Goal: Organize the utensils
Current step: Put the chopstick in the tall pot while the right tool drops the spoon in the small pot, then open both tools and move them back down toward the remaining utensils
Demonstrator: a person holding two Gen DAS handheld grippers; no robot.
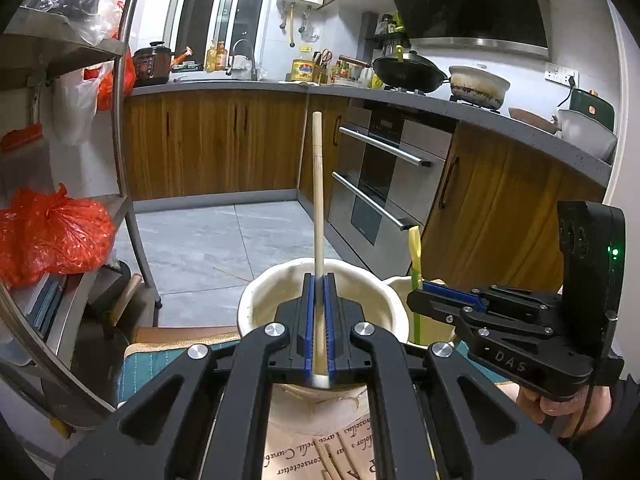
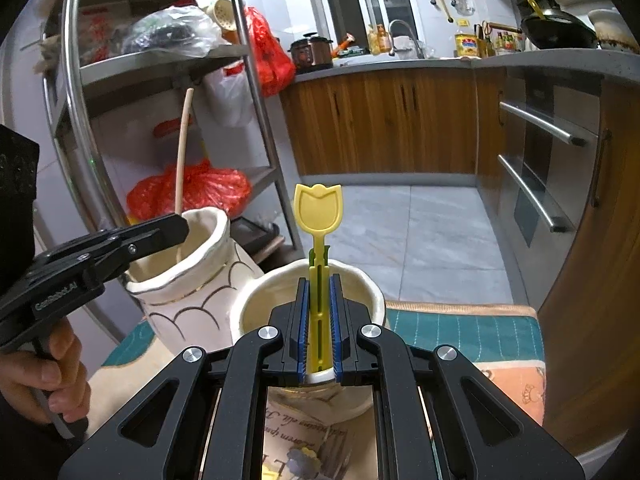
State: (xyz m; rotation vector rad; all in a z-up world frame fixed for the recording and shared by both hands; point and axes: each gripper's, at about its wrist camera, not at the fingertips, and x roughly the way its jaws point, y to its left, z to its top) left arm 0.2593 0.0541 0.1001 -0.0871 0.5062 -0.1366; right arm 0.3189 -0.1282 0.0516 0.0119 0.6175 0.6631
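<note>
Over two ceramic pots, both grippers carry utensils ready to drop.
Left gripper [image 1: 319, 320] clamps a chopstick [image 1: 318, 200] above the tall vase [image 2: 180, 272]; right gripper [image 2: 319, 320] clamps a yellow tulip spoon [image 2: 318, 216] above the cup [image 2: 256, 304] — lower each tip inside the rim before releasing.

The chopstick [image 1: 318, 216] is seen to be smooth pale wood; the yellow tulip utensil [image 2: 319, 240] is shiny plastic; beside it, the cream vase [image 2: 188, 280] is glazed clay; the rack [image 2: 244, 92] is shiny metal.
</note>
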